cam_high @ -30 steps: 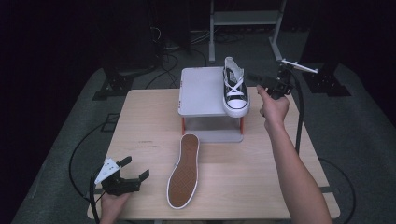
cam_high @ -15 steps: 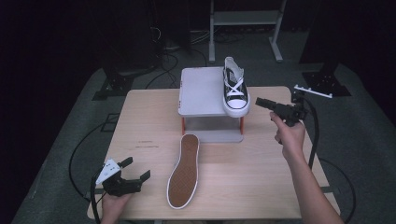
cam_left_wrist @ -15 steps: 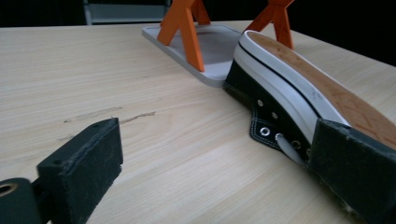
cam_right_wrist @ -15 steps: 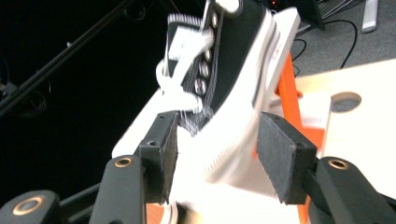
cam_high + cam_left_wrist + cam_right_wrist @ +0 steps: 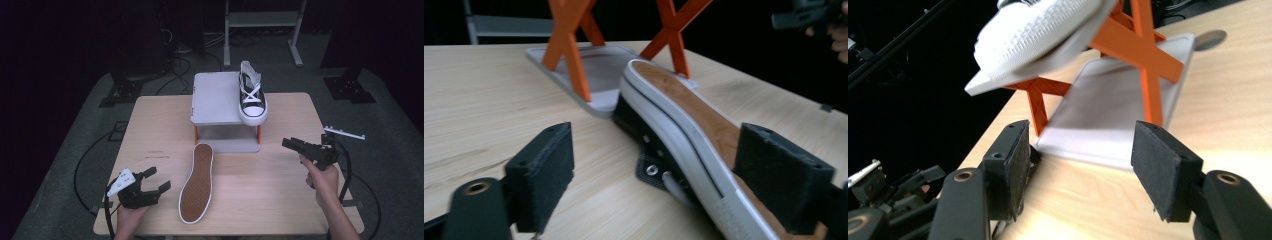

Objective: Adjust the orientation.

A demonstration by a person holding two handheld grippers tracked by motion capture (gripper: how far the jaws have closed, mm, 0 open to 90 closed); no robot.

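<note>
A black-and-white sneaker (image 5: pixel 251 97) stands upright on the right of a grey rack's (image 5: pixel 215 100) top shelf. Its mate (image 5: pixel 196 185) lies sole-up on the table in front of the rack. My left gripper (image 5: pixel 157 179) rests at the table's near left, pointing at that shoe. Its jaws have just been closing but are still open. In the left gripper view the shoe's (image 5: pixel 684 115) edge lies just ahead, near the right pad and untouched. My right gripper (image 5: pixel 289 144) hovers right of the rack, pointing left. Its jaws have just been opening and hold nothing.
The rack has orange crossed legs (image 5: pixel 1143 45) on a grey base tray (image 5: pixel 1113 115). The wooden table (image 5: pixel 280 200) has bare room at the near right. Cables trail off the table's left and right edges. A metal stand (image 5: pixel 260 20) is on the dark floor behind.
The right hand has come down and back from beside the shoe on the rack to the table's right side, its jaws widening. The left gripper has stayed put, its jaws narrowing slightly.
</note>
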